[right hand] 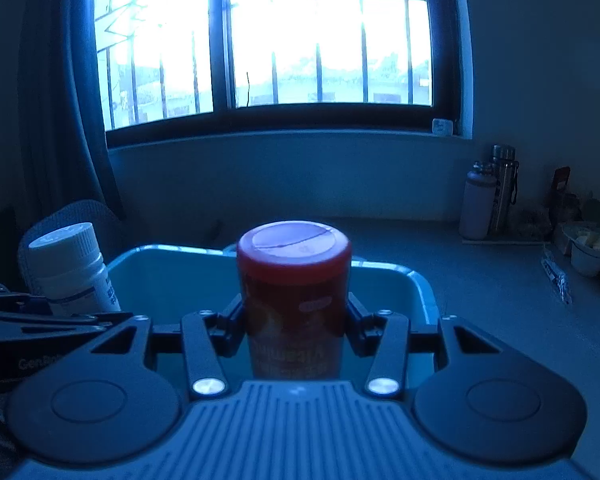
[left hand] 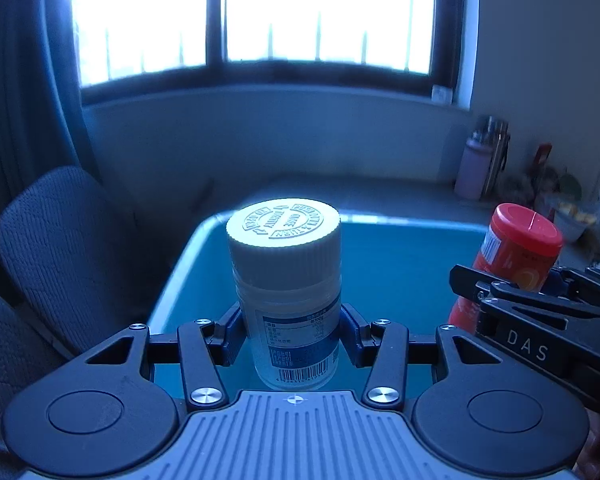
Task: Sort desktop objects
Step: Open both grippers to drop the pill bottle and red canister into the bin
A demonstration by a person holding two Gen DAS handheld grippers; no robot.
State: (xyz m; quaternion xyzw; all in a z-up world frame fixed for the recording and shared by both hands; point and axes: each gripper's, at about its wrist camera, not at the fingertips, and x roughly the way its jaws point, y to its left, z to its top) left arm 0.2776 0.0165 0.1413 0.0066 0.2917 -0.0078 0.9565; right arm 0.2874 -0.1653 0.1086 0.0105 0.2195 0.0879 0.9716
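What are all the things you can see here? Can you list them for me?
white-capped bottle: 1, clear with a blue label, held upright over the bin
red bottle: 1, red with a red cap, held upright over the bin
bin: 1, blue, open, on the table under both bottles
table: 1, grey, below the window
flasks: at least 2, one pale, one metal, far right on the table
chair: 1, grey, left of the bin
window: 1, bright, dark frame, behind the table
left hand-held gripper: 1, black, clamped on the white-capped bottle
right hand-held gripper: 1, black, clamped on the red bottle
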